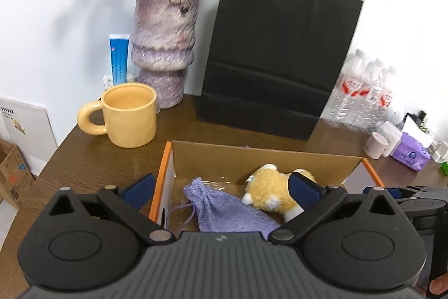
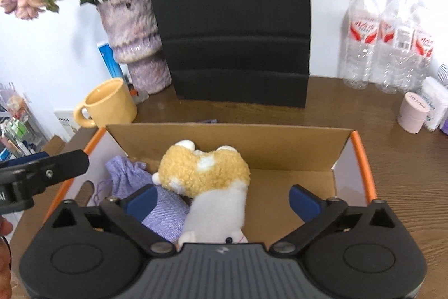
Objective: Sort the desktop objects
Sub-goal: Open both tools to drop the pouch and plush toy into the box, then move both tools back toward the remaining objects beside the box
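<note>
Nearest in the left wrist view, the left gripper (image 1: 222, 188) hangs tilted downward over the cardboard box (image 1: 252, 156), jaws spread wide and empty. Below lie a knitted lilac pouch (image 1: 224, 210) and a curly, fuzzy plush toy (image 1: 270, 191), touching. A glossy yellow mug (image 1: 130, 114) stands on the wooden surface (image 1: 92, 156).

From the right wrist view, the right gripper (image 2: 224, 201) is angled down too, jaws wide, gripping nothing, above the plush toy (image 2: 207, 173) and pouch (image 2: 126, 175) in the box (image 2: 229, 142).
</note>
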`<state>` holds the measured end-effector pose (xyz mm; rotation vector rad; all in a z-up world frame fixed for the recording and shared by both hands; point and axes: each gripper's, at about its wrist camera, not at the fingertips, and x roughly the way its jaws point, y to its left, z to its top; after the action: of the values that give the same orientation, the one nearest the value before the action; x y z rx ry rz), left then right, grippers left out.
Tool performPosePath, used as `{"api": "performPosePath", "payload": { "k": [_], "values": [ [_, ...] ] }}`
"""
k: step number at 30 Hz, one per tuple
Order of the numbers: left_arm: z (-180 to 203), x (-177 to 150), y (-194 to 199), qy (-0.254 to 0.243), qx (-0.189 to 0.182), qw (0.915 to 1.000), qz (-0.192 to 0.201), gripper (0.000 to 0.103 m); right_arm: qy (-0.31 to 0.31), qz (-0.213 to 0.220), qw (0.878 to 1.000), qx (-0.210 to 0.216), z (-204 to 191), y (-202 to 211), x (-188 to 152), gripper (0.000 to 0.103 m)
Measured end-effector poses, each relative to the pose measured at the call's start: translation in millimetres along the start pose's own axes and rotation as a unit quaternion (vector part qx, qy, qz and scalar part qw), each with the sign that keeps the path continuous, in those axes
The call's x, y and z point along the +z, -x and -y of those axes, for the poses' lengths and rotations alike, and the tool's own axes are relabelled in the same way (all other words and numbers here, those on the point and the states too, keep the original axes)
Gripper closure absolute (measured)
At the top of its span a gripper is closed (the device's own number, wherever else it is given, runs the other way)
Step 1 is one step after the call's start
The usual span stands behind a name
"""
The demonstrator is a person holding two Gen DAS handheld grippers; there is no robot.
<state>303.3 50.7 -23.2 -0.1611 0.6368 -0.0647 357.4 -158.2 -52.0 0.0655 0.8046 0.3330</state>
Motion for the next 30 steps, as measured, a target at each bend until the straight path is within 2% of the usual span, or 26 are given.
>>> {"api": "performPosePath", "payload": {
  "k": [7,14,30],
  "values": [
    [10.2,-6.9,31.5,-0.008,-0.015,0.9995,0.026,0.000,0.005,0.036,0.999,0.003,-5.7,37.6,-7.9,0.000],
    [15.5,-18.3,58.4,-0.008,-0.028,0.9990,0.035,0.000,0.008,0.053,0.999,0.007,-9.5,66.2,-21.2,0.000],
    [28.4,-59.4,131.1,-0.013,-0.031,0.9982,0.050,0.000,0.044,0.088,0.995,0.014,-27.1,138.7,-79.6,0.000]
  ]
}}
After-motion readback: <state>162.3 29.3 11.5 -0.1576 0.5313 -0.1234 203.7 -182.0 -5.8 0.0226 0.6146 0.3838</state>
